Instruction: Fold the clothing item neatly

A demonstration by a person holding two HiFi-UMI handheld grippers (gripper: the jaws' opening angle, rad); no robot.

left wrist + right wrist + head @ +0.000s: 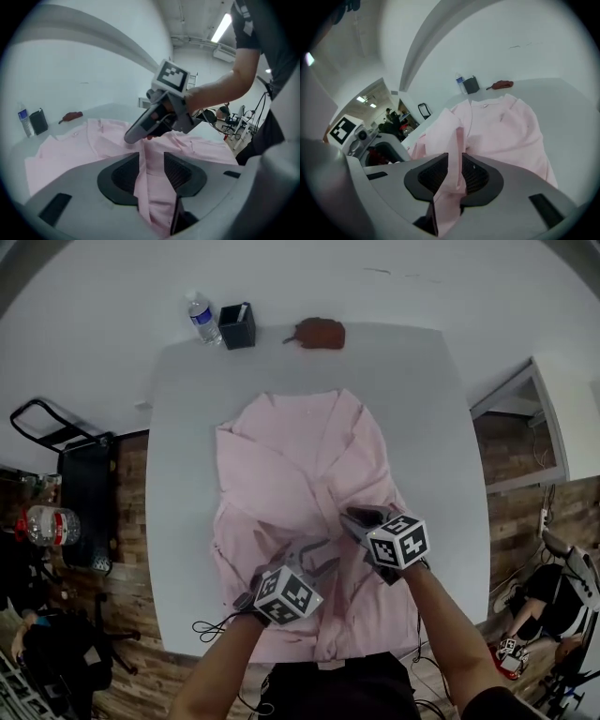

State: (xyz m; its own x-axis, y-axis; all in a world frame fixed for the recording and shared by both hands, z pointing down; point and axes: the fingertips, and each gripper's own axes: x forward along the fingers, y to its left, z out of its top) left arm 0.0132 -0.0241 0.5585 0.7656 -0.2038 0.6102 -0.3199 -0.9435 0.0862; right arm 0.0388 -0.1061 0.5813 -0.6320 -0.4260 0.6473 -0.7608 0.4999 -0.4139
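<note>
1. The pink shirt [300, 484] lay on the white table [187, 427]. Its long axis ran from near to far, with the collar at the far end and the hem at the near edge.
2. A raised ridge of its cloth stood over the near half, a little right of the middle.
3. The right gripper [454, 173] was clamped on this ridge, and a fold of pink cloth was pressed between its jaws.
4. The left gripper [151, 171] was just beside it, on the near left. Its jaws stood apart. The same cloth passed between them, but the pads did not seem to press it.
5. From the left jaws the ridge ran straight ahead to the tip of the right gripper, so the cloth already lay in line with them. I judged that the left gripper needed only to close, not to reach.
6. A bottle [202, 319], a black holder [237, 325] and a brown object [319, 333] stood at the far edge, well apart from the shirt.
</note>
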